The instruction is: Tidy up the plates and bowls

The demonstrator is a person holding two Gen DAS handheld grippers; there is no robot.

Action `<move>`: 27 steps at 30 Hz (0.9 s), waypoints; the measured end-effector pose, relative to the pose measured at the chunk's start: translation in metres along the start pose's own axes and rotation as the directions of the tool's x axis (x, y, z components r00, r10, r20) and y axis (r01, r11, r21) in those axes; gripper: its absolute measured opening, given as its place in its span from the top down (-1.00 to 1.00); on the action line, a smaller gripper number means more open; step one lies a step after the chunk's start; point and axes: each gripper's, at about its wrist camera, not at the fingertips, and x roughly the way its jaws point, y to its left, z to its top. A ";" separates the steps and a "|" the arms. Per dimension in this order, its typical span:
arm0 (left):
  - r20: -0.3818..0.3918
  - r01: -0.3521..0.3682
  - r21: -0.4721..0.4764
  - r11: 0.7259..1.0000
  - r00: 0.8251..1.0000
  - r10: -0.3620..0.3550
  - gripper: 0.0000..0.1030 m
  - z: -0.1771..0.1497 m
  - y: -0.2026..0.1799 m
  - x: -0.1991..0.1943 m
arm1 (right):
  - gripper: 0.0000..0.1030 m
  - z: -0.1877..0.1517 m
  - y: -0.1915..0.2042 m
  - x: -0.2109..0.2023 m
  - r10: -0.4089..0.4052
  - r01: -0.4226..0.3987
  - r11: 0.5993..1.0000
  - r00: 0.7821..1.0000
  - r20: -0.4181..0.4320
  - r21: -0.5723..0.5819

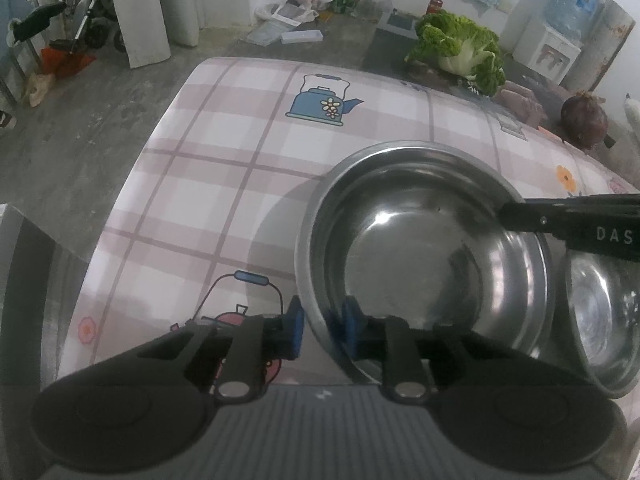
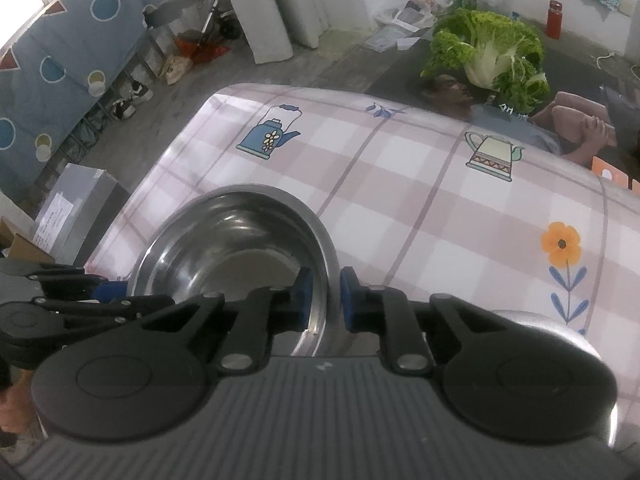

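Note:
A large steel bowl (image 1: 424,248) is held over the checked tablecloth (image 1: 224,168). My left gripper (image 1: 322,328) is shut on the bowl's near rim, one blue pad inside and one outside. My right gripper (image 2: 325,300) is shut on the same bowl (image 2: 228,248) at its opposite rim; it shows in the left wrist view as a black finger (image 1: 560,216) over the far right rim. A second, smaller steel bowl (image 1: 604,324) sits just right of the large one, and part of it shows under the right gripper (image 2: 560,332).
A leafy cabbage (image 1: 460,48) lies past the far table edge, a dark red onion (image 1: 584,120) at the far right. A grey box (image 2: 76,204) stands on the floor left of the table. Bags and papers (image 1: 292,12) lie on the floor beyond.

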 end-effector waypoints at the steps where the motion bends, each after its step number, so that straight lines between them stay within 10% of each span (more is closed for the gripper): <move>1: 0.001 -0.004 -0.002 1.000 1.000 0.004 0.60 0.000 0.000 0.000 | 0.75 0.000 0.000 0.000 -0.001 0.001 1.000 1.000 0.001 0.001; 27: 0.036 0.006 -0.046 0.999 0.999 -0.004 0.61 0.001 0.005 -0.033 | 0.76 0.006 0.012 -0.026 0.015 -0.015 1.000 0.999 0.035 0.018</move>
